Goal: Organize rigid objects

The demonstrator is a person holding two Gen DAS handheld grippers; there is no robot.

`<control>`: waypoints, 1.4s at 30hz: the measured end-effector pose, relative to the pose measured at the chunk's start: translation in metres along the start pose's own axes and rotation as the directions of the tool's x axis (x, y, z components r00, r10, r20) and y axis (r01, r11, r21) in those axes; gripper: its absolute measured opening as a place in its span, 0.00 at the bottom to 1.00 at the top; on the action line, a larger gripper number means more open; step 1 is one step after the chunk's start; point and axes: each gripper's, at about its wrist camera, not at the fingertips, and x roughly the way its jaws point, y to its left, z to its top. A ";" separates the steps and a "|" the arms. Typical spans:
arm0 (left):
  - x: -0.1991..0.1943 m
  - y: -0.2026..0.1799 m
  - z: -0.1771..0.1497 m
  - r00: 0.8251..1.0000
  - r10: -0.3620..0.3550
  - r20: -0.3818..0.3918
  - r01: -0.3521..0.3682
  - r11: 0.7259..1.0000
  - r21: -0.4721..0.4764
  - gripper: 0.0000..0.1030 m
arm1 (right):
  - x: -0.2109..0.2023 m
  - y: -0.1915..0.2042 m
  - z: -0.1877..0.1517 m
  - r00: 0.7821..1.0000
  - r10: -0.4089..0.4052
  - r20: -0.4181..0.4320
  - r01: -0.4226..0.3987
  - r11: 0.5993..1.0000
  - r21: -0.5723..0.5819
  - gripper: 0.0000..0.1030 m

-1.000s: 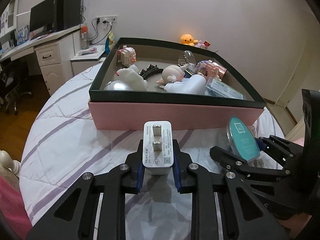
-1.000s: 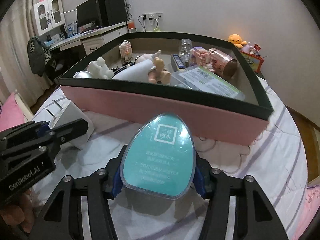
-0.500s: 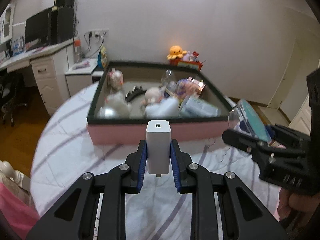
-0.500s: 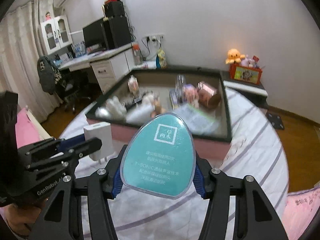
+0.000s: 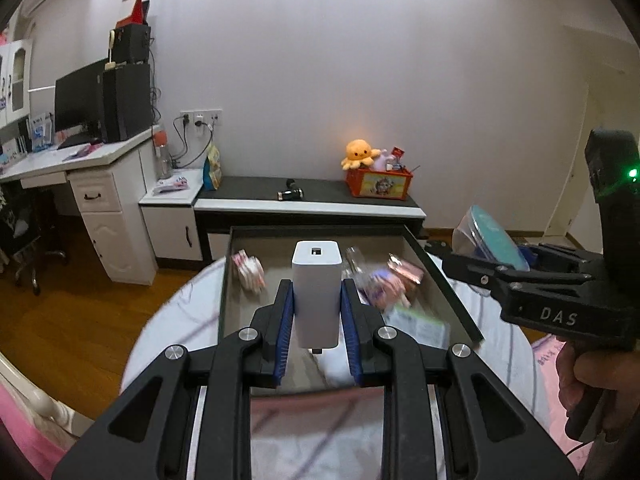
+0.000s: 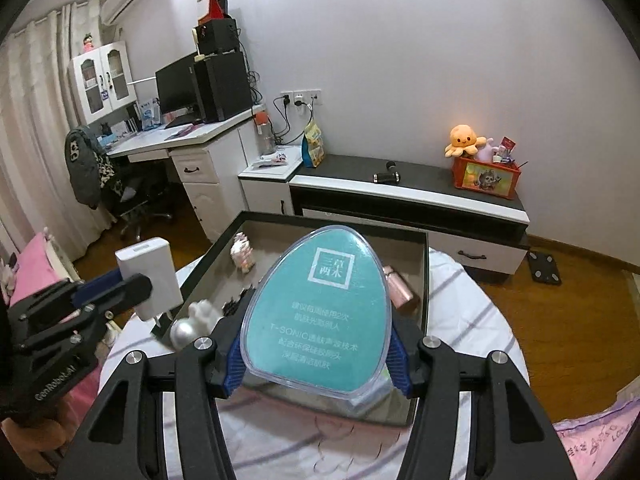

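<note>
My left gripper (image 5: 316,312) clamps the white charger (image 5: 317,292) upright, and my right gripper (image 6: 316,354) pinches the teal egg-shaped case (image 6: 316,312) by its edges. Both hang above the box (image 6: 426,280) beyond, presumably for dropping in

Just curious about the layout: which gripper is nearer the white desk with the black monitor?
Left. The left gripper is on the white desk's side; the right gripper is beyond it, farther away.

Soft, even room light, a touch dim, with heavy fisheye bending and black corners. Just beyond the left gripper (image 5: 316,312), the box (image 5: 440,276) contents smear with motion blur.
</note>
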 end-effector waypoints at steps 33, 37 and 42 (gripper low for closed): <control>0.076 0.006 0.015 0.986 0.127 -0.105 -0.128 0.992 0.000 1.00 | 0.090 -0.040 -0.001 0.986 -0.022 -0.163 0.047 0.988 0.147 1.00; 0.062 0.004 0.011 0.985 0.135 -0.104 -0.135 0.991 0.006 1.00 | 0.078 -0.044 -0.009 0.988 -0.021 -0.151 0.049 0.982 0.184 1.00; 0.034 -0.005 -0.004 0.987 0.133 -0.090 -0.132 0.991 0.012 1.00 | 0.056 -0.038 -0.022 0.990 -0.028 -0.138 0.052 0.983 0.178 1.00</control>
